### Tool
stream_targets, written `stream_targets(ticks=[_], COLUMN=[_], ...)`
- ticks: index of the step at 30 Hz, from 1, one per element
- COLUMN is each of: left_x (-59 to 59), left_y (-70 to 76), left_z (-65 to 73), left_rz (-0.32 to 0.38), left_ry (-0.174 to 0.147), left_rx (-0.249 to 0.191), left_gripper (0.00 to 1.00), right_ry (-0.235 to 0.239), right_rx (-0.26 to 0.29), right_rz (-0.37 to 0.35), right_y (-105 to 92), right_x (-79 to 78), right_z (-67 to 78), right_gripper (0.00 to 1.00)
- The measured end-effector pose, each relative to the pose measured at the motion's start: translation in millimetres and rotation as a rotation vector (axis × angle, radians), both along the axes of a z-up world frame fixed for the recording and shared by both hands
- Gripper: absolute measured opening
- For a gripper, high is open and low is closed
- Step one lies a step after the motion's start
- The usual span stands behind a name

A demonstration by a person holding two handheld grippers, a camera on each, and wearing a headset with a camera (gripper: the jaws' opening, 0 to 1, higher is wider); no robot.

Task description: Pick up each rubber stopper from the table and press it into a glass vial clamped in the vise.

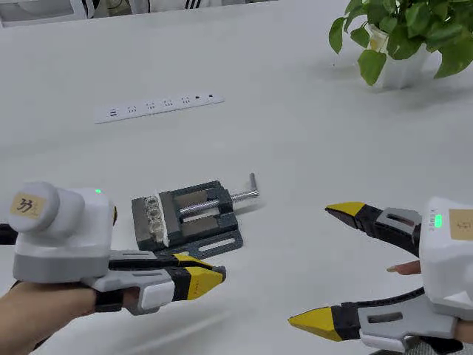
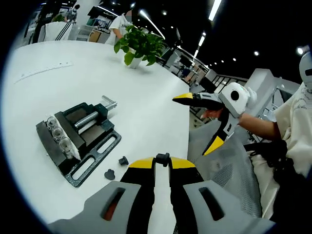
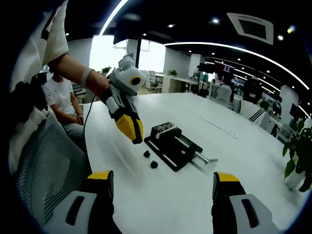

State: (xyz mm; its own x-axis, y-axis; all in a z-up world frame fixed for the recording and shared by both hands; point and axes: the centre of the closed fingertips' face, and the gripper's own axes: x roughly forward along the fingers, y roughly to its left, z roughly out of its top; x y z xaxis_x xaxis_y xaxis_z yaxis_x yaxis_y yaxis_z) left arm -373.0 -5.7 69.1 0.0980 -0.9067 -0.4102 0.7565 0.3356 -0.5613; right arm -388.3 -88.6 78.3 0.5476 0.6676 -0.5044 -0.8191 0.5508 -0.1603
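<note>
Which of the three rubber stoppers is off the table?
The stopper pinched by the left gripper; the other two lie on the table beside the vise.

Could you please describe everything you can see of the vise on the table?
The vise is a dark grey metal bench vise sitting flat on the white table, with nothing else touching it. Its jaws clamp a row of clear glass vials upright. A shiny screw with a bent handle sticks out of one end, and its base has slotted flanges.
</note>
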Motion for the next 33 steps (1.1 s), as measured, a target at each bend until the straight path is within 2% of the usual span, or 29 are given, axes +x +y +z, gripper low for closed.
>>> stream_targets(ticks=[3,5,7,9,11,13,14,18,20,21,23,26,28,30,31,33], left_x=[-3.5,-5.2,-7.9,-10.2,-11.5,-13.5,-14.0,-13.7,-12.7,-12.3,-12.3,-12.4,-12.0,-11.7,-11.4,-10.7], left_y=[3.9,5.2,7.0,6.7,7.1,7.8,8.1,9.1,10.3,10.9,11.4,11.4,11.2,10.8,10.7,10.6], left_z=[3.9,9.6,15.9,25.3,32.0,38.4,41.7,44.8,44.5,44.3,43.4,40.4,39.4,38.4,37.2,36.7], left_rz=[0.005,0.021,0.02,0.034,0.038,0.031,0.036,0.044,0.051,0.054,0.058,0.069,0.076,0.085,0.094,0.102], left_ry=[0.013,0.049,0.063,0.105,0.125,0.13,0.146,0.155,0.156,0.158,0.159,0.166,0.171,0.175,0.182,0.186], left_rx=[-0.018,-0.051,-0.079,-0.13,-0.161,-0.186,-0.2,-0.208,-0.207,-0.209,-0.204,-0.196,-0.198,-0.199,-0.196,-0.2], left_gripper=[0.07,0.07,0.07,0.07,0.07,0.07,0.07,0.07,0.07,0.07,0.07,0.07,0.07,0.07,0.07,0.07], right_ry=[-0.043,-0.063,-0.069,-0.092,-0.106,-0.144,-0.152,-0.183,-0.219,-0.245,-0.256,-0.298,-0.305,-0.324,-0.346,-0.363], right_rx=[-0.043,-0.042,-0.038,-0.032,-0.022,-0.024,-0.028,-0.036,-0.061,-0.093,-0.132,-0.21,-0.221,-0.248,-0.283,-0.3], right_rz=[0.062,0.101,0.117,0.148,0.16,0.188,0.199,0.239,0.272,0.296,0.322,0.379,0.392,0.406,0.417,0.428], right_y=[12.0,23.0,31.8,40.8,47.5,55.7,60.1,71.3,76.4,78.6,81.6,89.2,94.2,98.3,99.4,102.5], right_x=[0.2,-1.8,-3.2,-4.2,-4.2,-4.2,-4.3,-5.9,-7.2,-7.8,-10.8,-14.6,-15.4,-14.2,-12.2,-11.1], right_z=[1.7,4.4,7.0,11.7,16.2,22.6,24.9,33.5,38.5,39.8,38.1,34.3,32.9,30.7,29.1,28.2], right_gripper=[0.73,0.66,0.64,0.58,0.52,0.44,0.41,0.32,0.29,0.28,0.25,0.24,0.24,0.23,0.23,0.21])
